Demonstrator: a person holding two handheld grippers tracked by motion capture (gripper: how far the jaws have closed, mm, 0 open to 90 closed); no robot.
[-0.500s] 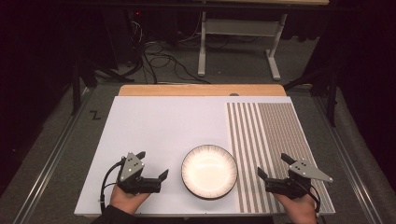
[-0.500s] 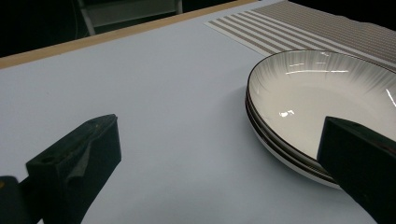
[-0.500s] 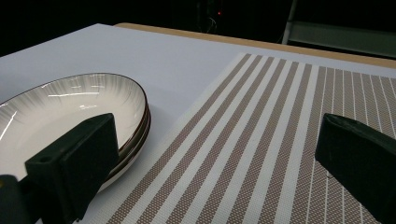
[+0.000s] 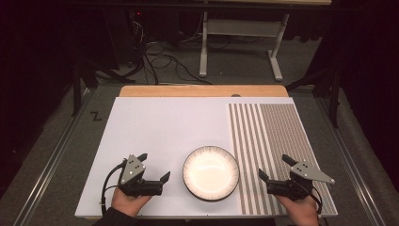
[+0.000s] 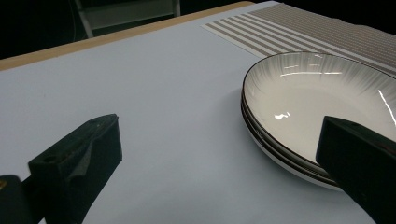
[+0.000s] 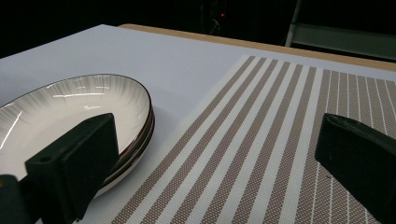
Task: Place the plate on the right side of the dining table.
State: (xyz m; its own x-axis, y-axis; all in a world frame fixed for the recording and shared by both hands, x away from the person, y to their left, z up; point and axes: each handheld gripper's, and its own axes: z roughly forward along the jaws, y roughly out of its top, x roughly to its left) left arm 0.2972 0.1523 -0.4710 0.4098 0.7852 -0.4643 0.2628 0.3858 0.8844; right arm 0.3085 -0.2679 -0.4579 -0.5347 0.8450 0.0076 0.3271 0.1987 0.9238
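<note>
A stack of white plates [image 4: 211,173] with dark rims sits near the front edge of the white tabletop [image 4: 160,127]. My left gripper [image 4: 154,166] rests on the table just left of the stack, open, with nothing between its jaws. In the left gripper view the plates [image 5: 317,88] lie ahead to the right of the left gripper [image 5: 220,128]. My right gripper [image 4: 274,166] stands open on the striped placemat [image 4: 277,136], just right of the stack. In the right gripper view the plates [image 6: 60,112] lie to the left of the right gripper [image 6: 218,126], which holds nothing.
The beige-and-white striped placemat [image 6: 261,121] covers the right part of the table. A wooden strip [image 4: 202,90] runs along the far edge. Beyond it, cables [image 4: 160,56] and a metal stand [image 4: 240,33] are on the dark floor.
</note>
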